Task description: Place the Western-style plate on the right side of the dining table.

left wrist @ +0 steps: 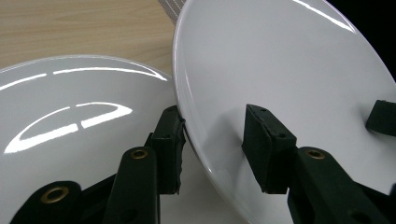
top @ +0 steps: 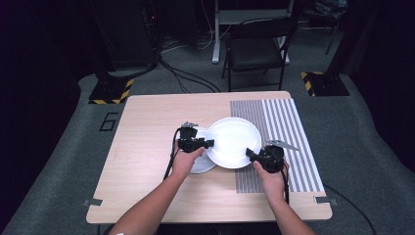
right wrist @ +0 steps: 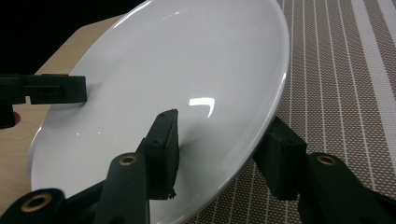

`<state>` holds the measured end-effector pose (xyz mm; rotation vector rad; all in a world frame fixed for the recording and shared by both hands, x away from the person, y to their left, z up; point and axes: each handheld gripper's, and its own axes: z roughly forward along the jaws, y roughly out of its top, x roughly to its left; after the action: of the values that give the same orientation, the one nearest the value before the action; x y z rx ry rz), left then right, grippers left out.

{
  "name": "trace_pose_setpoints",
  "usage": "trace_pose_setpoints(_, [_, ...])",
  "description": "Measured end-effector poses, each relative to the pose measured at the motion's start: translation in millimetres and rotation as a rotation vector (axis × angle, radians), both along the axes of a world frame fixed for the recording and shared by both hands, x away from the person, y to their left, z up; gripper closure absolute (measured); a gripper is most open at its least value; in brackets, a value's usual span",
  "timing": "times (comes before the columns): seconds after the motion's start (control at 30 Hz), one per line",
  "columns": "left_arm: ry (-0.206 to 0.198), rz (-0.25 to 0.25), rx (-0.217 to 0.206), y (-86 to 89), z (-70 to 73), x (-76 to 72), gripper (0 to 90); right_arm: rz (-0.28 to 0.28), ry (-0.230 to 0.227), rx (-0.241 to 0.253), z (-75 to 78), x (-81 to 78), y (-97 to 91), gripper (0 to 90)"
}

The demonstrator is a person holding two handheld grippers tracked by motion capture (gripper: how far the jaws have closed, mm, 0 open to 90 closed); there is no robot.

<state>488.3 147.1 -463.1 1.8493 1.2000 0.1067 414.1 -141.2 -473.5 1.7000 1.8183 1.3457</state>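
Here, 2 forearms come in from the near edge of the table (top: pixel 147 147) and angle inward toward its middle. The left hand (top: pixel 184 160) holds the left gripper (top: pixel 209 143) pointing toward the right edge, and its jaws are clenched on the left rim of the large plate (top: pixel 232 142). In the left gripper view, 1 jaw sits under the rim and the other presses on the plate's upper face. The right hand (top: pixel 271 178) holds the right gripper (top: pixel 249 152) pointing toward the far-left corner, and its jaws are clenched on the plate's near-right rim, 1 jaw above and 1 below, as the right gripper view shows. The large plate hangs between both grippers, tilted, near the middle of the table, with its right part over the striped mat (top: pixel 284 142) that runs along the right edge. Its left rim overlaps a second plate (top: pixel 201 164), which lies flat on the wood just beside the left hand.
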Motion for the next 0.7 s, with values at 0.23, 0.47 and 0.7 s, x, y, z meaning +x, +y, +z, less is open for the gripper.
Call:
trace_pose_setpoints(0.23, [0.003,-0.016,0.0,-5.7,2.5,1.6,58.4,-0.015,-0.007,0.007,1.4,-1.9,-6.1,51.6])
trace_pose_setpoints(0.47, [-0.009,-0.026,-0.006,-14.4,5.6,4.3,58.5,-0.035,-0.014,0.013,5.2,-4.1,-12.5,51.6])
trace_pose_setpoints(0.7, [-0.005,-0.031,-0.01,-21.3,3.7,5.9,58.5,-0.046,-0.012,0.009,4.2,-5.7,-17.5,51.5])
